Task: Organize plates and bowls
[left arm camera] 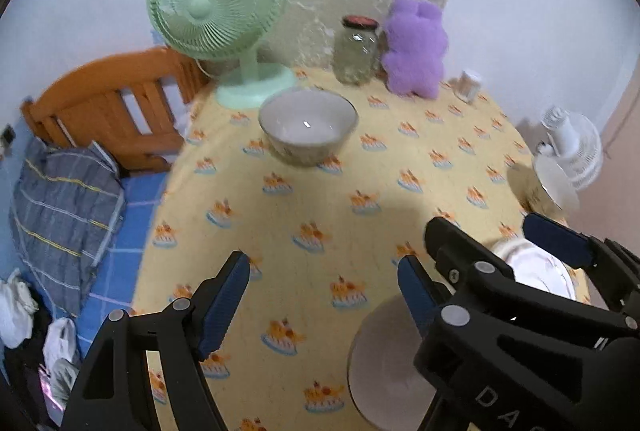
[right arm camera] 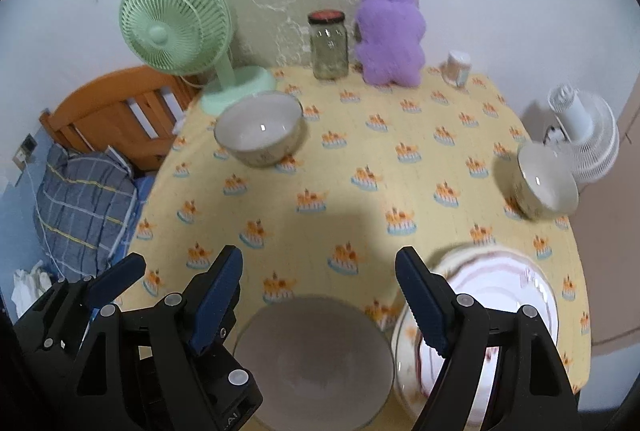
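A large cream bowl [left arm camera: 308, 123] stands on the yellow tablecloth near the green fan; the right wrist view shows the same large cream bowl [right arm camera: 260, 127]. A grey bowl [right arm camera: 316, 355] sits close below my grippers, with stacked white plates [right arm camera: 504, 287] to its right. A small bowl [right arm camera: 548, 179] is near the right table edge. My left gripper [left arm camera: 322, 263] hangs open above the cloth, holding nothing. My right gripper [right arm camera: 318, 255] is open too, above the grey bowl and the plates. The two grippers hang side by side.
A green fan [left arm camera: 216, 3], a glass jar [left arm camera: 358, 51], a purple plush toy [left arm camera: 416, 47] and a small cup [left arm camera: 468, 85] line the table's far edge. A white fan [right arm camera: 588, 135] stands off the right side. A wooden bed frame [left arm camera: 112, 103] with bedding lies to the left.
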The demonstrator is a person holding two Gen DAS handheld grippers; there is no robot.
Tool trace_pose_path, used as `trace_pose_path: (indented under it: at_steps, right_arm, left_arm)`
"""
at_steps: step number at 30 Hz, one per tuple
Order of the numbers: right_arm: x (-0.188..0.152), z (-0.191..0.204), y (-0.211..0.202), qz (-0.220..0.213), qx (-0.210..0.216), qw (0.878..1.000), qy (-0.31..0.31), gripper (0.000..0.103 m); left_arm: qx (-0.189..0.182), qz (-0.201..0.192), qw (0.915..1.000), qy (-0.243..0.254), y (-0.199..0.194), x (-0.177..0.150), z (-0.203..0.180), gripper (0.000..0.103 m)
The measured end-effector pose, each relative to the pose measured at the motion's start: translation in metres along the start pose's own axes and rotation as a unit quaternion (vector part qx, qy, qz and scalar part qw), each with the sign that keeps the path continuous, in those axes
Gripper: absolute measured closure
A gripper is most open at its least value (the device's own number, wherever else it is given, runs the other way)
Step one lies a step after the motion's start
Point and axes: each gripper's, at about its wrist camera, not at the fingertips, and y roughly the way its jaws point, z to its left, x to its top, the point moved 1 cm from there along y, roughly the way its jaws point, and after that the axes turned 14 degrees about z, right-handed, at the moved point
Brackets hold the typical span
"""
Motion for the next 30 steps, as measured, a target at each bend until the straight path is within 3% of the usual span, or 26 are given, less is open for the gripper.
trace_pose_path:
  at_steps: [14,18,22,27,30]
  right_arm:
    - [0.089,-0.011,0.033,-0.019,0.039,0.997,-0.068,0.021]
    - [0.114,-0.002,0.050,-0.014,0.015,0.995,-0.096,0.021]
    - [0.136,0.002,0.069,-0.011,0.045,0.994,-0.098,0.021]
    - [0.159,0.012,0.088,-0.014,0.048,0.993,-0.107,0.020]
    - [0.174,0.017,0.103,-0.011,0.031,0.994,-0.100,0.011]
  left_arm:
    - [0.038,-0.023,0.9945,-0.095,0.033,0.070,0.006,0.028]
    - [0.068,-0.018,0.9911,-0.113,0.049,0.090,0.015,0.029]
    - [0.071,-0.023,0.9898,-0.122,0.059,0.108,0.023,0.029]
    - [0.091,-0.024,0.9880,-0.123,0.077,0.130,0.031,0.038]
    - [0.090,-0.023,0.9885,-0.119,0.089,0.142,0.036,0.044]
